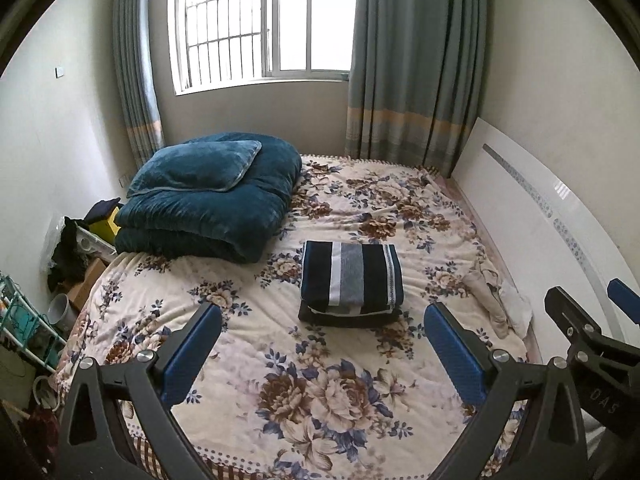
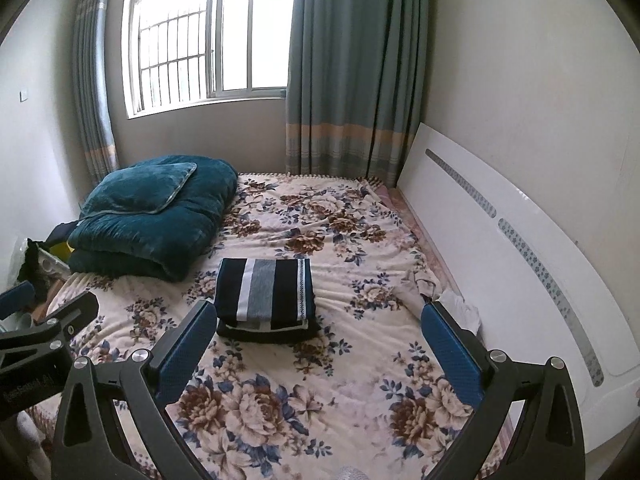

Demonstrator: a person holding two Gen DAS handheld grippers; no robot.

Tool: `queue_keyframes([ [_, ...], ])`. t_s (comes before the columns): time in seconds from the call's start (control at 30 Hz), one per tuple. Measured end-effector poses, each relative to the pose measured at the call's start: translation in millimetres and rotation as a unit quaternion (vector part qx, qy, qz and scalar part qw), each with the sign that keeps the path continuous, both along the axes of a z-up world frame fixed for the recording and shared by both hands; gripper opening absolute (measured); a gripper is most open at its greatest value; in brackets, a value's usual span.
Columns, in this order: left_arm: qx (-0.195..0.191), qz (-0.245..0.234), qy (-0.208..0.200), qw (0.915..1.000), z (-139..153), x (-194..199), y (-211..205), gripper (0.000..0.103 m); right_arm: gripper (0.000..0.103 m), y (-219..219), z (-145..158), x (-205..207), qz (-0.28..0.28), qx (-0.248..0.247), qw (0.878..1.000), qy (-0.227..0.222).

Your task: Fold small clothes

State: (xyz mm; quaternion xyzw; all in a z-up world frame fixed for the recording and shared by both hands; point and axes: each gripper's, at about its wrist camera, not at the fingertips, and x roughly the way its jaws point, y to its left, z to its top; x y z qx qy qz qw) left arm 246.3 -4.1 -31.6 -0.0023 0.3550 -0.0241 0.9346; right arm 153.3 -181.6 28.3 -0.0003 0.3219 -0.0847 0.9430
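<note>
A folded striped garment (image 1: 351, 276), navy, grey and white, lies on top of a folded dark garment (image 1: 348, 318) in the middle of the floral bed cover (image 1: 280, 360). The stack also shows in the right wrist view (image 2: 266, 290). My left gripper (image 1: 322, 328) is open and empty, held above the bed in front of the stack. My right gripper (image 2: 319, 328) is open and empty, also short of the stack. The right gripper shows at the right edge of the left wrist view (image 1: 592, 312). A crumpled pale cloth (image 1: 496, 300) lies by the bed's right edge, also in the right wrist view (image 2: 444, 296).
A folded teal quilt with a pillow (image 1: 208, 196) sits at the bed's far left corner. A white headboard (image 2: 520, 248) runs along the right side. Boxes, a rack and clutter (image 1: 68, 264) stand on the floor left of the bed. Window and curtains are behind.
</note>
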Motion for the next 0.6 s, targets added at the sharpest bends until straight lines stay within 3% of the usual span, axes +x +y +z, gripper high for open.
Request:
queue_keyframes([
  [0.6, 0.008, 0.017, -0.01, 0.9998, 6, -9, -3, 0.103, 0.103, -11, 9, 1, 0.014, 0.003, 1.0, -0.009],
])
